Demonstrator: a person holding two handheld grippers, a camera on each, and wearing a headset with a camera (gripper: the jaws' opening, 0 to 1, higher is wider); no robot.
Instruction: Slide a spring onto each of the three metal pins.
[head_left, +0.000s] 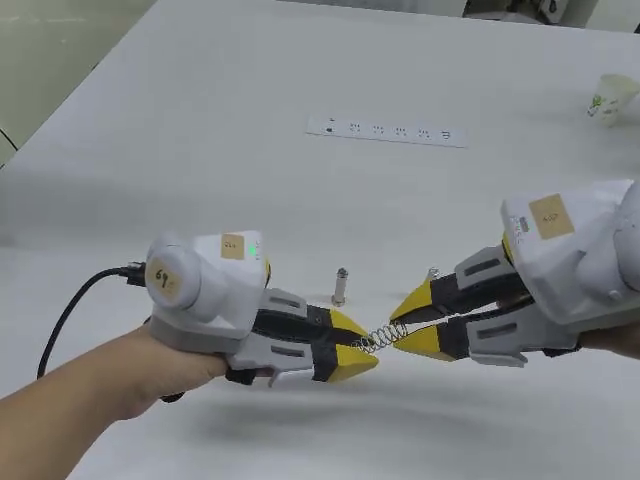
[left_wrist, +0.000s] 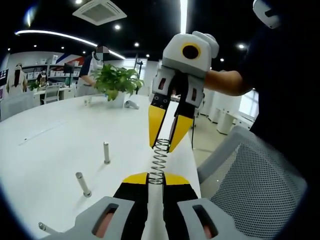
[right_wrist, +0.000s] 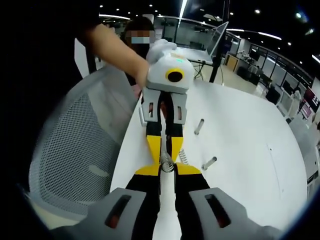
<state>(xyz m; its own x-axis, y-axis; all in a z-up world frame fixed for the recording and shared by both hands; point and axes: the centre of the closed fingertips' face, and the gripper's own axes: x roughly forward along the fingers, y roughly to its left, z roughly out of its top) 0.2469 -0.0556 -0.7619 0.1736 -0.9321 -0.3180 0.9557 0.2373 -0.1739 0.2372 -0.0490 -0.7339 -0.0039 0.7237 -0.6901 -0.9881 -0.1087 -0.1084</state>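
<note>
Facing each other tip to tip, two hand-held grippers hover above a white table (head_left: 200, 120), close to its near edge. The left gripper (head_left: 372, 350) comes in from the left, held in a bare hand (head_left: 165, 370) with a black cable trailing behind it. The right gripper (head_left: 395, 335) comes in from the right. Each has grey and black jaws ending in yellow tips.

A small metal spring (head_left: 382, 338) stretches between them in the air, clear of the table. The left gripper's jaws are nearly together, pinching one end of the spring. The right gripper's jaws slant inward to a narrow point and nip the other end. In the left gripper view the spring rises straight from that gripper's own tips to the tips opposite.

Just beyond the grippers, a little farther from the near edge, an upright pin (head_left: 340, 286) stands bare on the table. A second pin (head_left: 432, 272) stands to its right, partly hidden behind the right gripper's upper jaw. Neither pin touches the spring.

A white power strip (head_left: 385, 130) lies across the middle of the table, well apart from the pins. A paper cup (head_left: 612, 97) sits near the far right corner. In the left gripper view a grey mesh chair (left_wrist: 250, 175) stands just off the table's edge, and a leafy potted plant (left_wrist: 117, 80) sits at the table's far end.
</note>
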